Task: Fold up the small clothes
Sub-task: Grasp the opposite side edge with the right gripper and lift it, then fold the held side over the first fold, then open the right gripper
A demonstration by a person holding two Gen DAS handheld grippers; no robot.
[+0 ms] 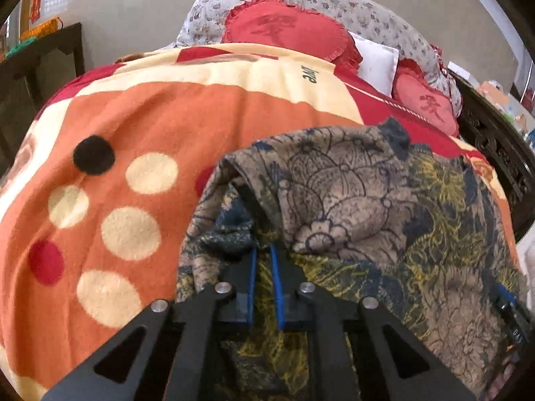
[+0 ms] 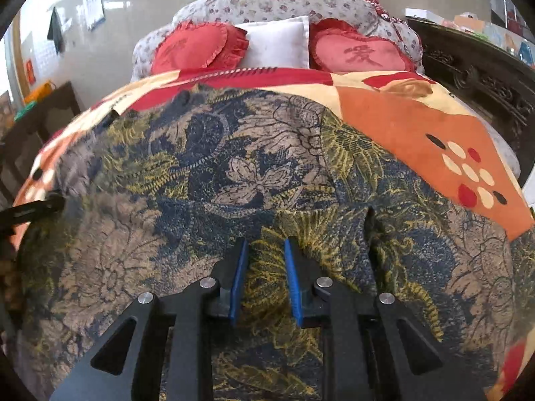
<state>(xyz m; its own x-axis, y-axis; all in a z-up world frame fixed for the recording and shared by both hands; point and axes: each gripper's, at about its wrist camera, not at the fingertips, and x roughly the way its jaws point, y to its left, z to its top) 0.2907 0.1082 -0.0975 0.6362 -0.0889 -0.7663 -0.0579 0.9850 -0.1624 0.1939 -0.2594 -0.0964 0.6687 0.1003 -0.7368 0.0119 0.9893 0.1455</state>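
Note:
A floral garment (image 1: 351, 200) in tan, navy and mustard lies on the bed, spread wide in the right wrist view (image 2: 234, 167). My left gripper (image 1: 262, 245) has its blue pads close together at the garment's left edge, with a fold of the cloth lifted and draped over the fingertips, which are hidden. In the right wrist view it shows at the far left (image 2: 36, 207), at the cloth's edge. My right gripper (image 2: 265, 244) stands just above the garment's near part with its pads apart and nothing pinched between them. Its tip also shows in the left wrist view (image 1: 510, 304).
The garment rests on an orange, cream and red dotted blanket (image 1: 133, 117) (image 2: 401, 127). Red heart cushions (image 2: 197, 46), a white pillow (image 2: 277, 43) and a flowered quilt (image 2: 284, 0) lie at the far end. Dark carved wood (image 2: 485, 83) borders the right side, a dark table (image 1: 40, 60) the left.

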